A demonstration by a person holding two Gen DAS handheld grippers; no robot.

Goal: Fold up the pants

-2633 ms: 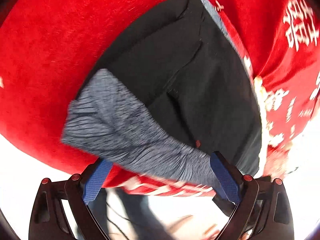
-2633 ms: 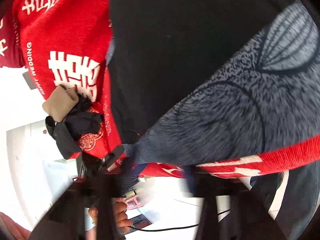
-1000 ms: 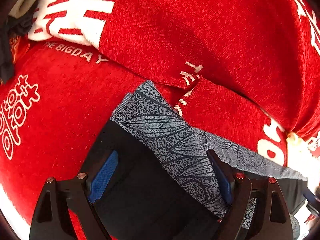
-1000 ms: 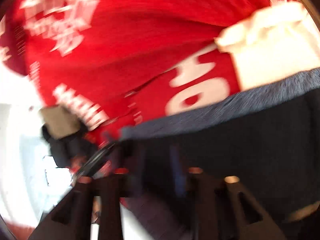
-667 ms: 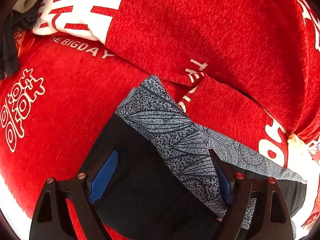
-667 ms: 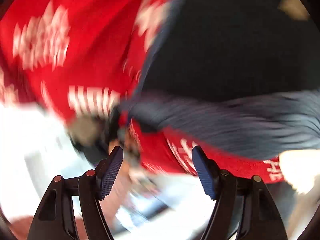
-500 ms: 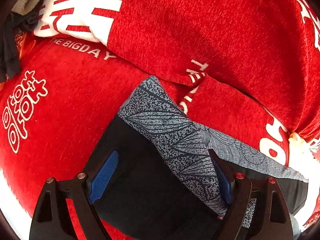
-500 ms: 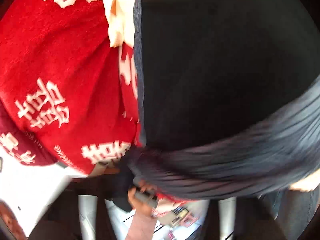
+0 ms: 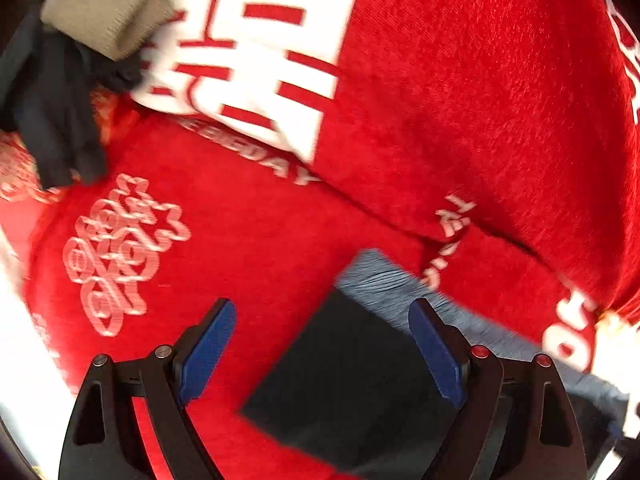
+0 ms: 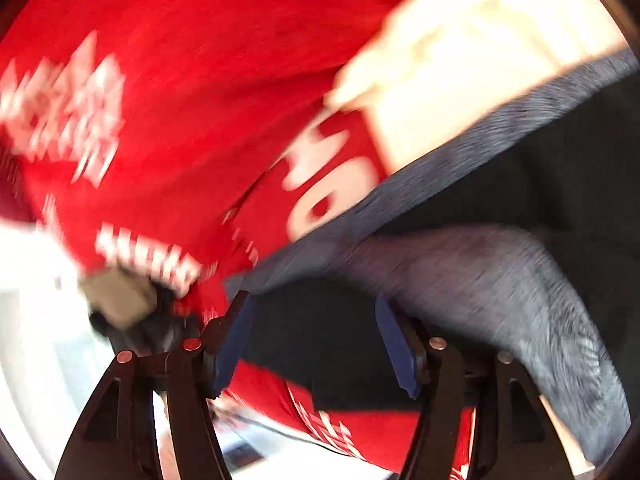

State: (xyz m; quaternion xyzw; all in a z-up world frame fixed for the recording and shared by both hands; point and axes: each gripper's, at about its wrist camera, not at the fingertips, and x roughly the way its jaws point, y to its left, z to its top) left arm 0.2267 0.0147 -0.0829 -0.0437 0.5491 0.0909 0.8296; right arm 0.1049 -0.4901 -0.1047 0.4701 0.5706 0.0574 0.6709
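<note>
The pants (image 9: 352, 384) are black with a grey patterned band and lie folded on a red cover (image 9: 248, 220) with white lettering. In the left wrist view my left gripper (image 9: 320, 356) is open, hovering over the folded corner of the pants with nothing between its blue pads. In the right wrist view the pants (image 10: 500, 248) fill the lower right, with the grey band running diagonally. My right gripper (image 10: 316, 340) is open just above the black cloth near its edge, and the frame is blurred by motion.
A khaki folded cloth (image 9: 104, 8) and a dark garment (image 9: 52, 120) lie at the far left on the red cover. A cream cloth (image 10: 472, 60) sits beyond the pants in the right wrist view. The cover's edge and a white floor (image 10: 36, 320) are at the left.
My left gripper has drawn back and to the left, so the pants now sit lower right in its view. My right gripper has swung around and faces the pants' edge, open.
</note>
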